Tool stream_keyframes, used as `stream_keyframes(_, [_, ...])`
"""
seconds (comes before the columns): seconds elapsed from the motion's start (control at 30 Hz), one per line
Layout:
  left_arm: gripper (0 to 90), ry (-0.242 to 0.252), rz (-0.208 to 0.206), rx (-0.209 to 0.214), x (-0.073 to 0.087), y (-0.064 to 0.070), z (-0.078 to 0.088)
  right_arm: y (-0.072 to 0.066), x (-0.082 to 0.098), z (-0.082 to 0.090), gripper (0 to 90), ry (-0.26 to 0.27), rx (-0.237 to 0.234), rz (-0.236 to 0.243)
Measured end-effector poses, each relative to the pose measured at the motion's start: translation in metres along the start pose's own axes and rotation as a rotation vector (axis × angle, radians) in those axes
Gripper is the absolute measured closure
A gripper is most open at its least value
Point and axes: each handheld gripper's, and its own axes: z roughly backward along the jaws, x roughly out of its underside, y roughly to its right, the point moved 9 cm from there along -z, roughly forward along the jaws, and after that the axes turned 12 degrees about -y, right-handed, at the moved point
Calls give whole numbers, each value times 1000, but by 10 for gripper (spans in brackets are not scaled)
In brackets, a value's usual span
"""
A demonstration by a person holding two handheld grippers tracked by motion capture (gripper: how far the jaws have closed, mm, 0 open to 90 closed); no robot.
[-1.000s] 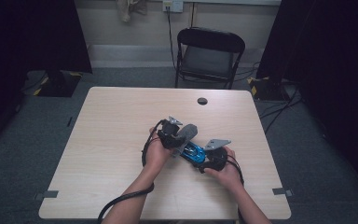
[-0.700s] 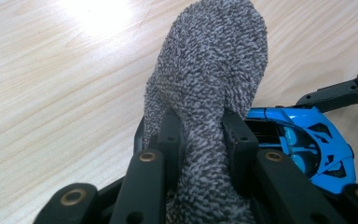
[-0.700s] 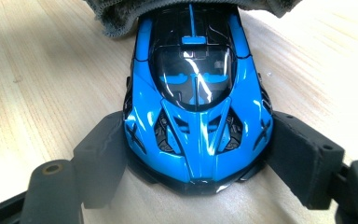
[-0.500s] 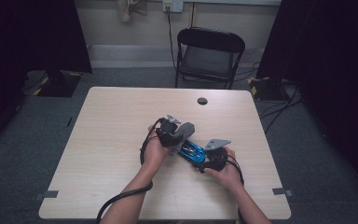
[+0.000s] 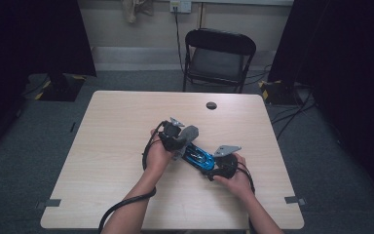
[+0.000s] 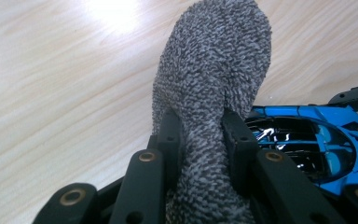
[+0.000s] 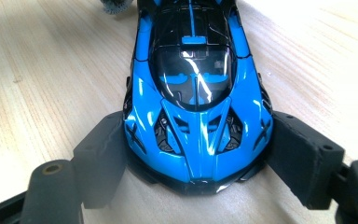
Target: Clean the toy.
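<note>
On the pale wooden table (image 5: 117,146), the right gripper (image 7: 196,154) clamps the blue toy car (image 7: 196,93); beside the car, the left gripper (image 6: 198,140) pinches a grey cloth (image 6: 214,70). Hard wiping could twist the car loose.

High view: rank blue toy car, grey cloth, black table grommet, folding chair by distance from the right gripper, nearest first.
From the right gripper:
1. Blue toy car: between its jaws, just left of it.
2. Grey cloth: beyond the car, pinched in the left gripper.
3. Black table grommet: near the table's far edge.
4. Folding chair: on the floor behind the table.
</note>
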Motion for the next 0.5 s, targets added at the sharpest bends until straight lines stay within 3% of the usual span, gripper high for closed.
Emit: stream_keyframes(0.5, [727,-13,19,-20,4,-14,0,0,0,0,241,0,0,0])
